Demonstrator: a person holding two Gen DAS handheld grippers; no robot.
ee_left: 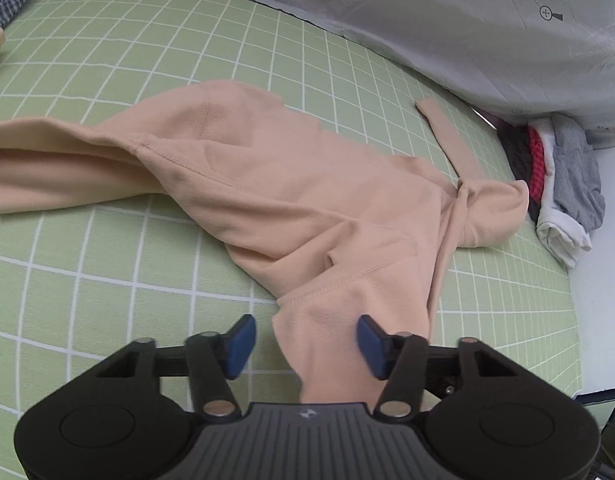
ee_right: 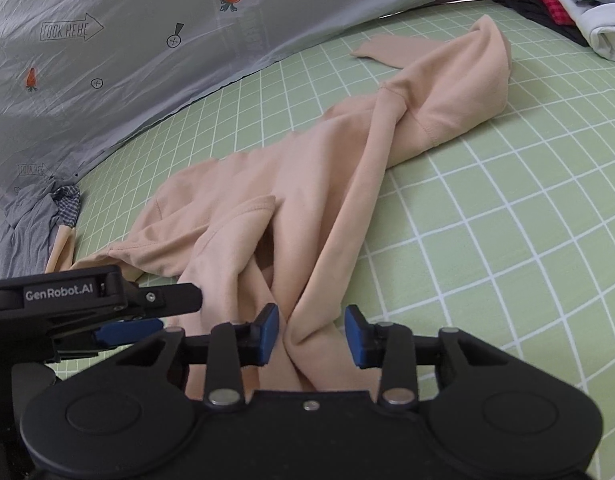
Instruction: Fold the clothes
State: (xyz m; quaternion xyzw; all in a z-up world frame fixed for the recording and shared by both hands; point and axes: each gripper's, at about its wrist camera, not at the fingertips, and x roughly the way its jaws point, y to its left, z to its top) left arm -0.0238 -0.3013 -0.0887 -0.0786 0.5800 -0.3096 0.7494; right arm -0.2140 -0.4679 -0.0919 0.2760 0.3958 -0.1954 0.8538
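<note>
Left wrist view is showing both grippers, left [ee_left: 305,346] and right [ee_right: 310,336], gaping wide around bunched garment [ee_left: 291,184] cloth, needing to be closing squarely on single edges.

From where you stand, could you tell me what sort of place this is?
Most likely a bedroom, with the work done on a bed. The surface is a green checked sheet, a grey carrot-print quilt lies along its far edge, and a pile of clothes sits beside the beige garment.
</note>
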